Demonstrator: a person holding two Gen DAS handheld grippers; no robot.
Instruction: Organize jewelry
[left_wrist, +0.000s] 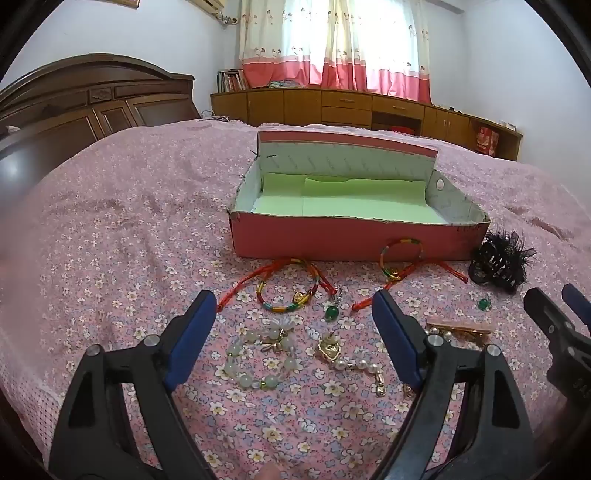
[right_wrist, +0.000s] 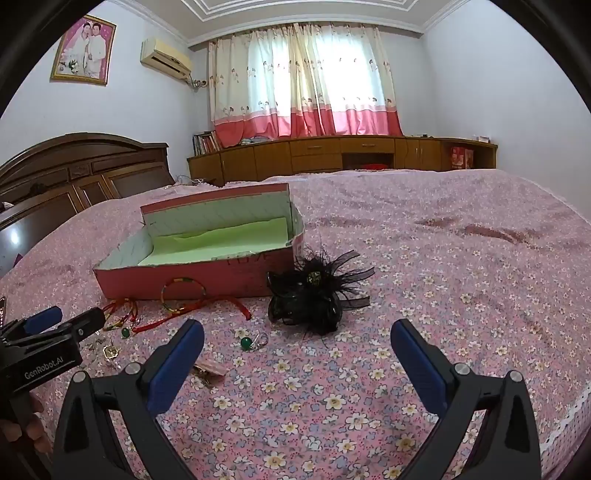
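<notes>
Reads "GenRobot.AI" in white on the black body of the left gripper (right_wrist: 66, 321), seen at the left edge of the right wrist view.

Left gripper: tilted downward over the bed (left_wrist: 110, 221), released, jaws spread wide, nothing between the pads. Right gripper (right_wrist: 297, 341): likewise tilted down, released, nothing held.

Nearest on the flowered bedspread: one pale green bead bracelet (left_wrist: 258, 354), one pearl bracelet with a gold charm (left_wrist: 351, 360), one pink hair clip (left_wrist: 460, 328). Beyond: two green bead earrings (left_wrist: 331, 311) (left_wrist: 483, 304), two multicoloured cord bracelets with red ties (left_wrist: 290, 286) (left_wrist: 400, 258), the second leaning against the box. One black feathered hair clip (right_wrist: 314, 295) just beside the box corner.

Farther: one open pink cardboard box (left_wrist: 332, 240), green paper lining inside.
</notes>
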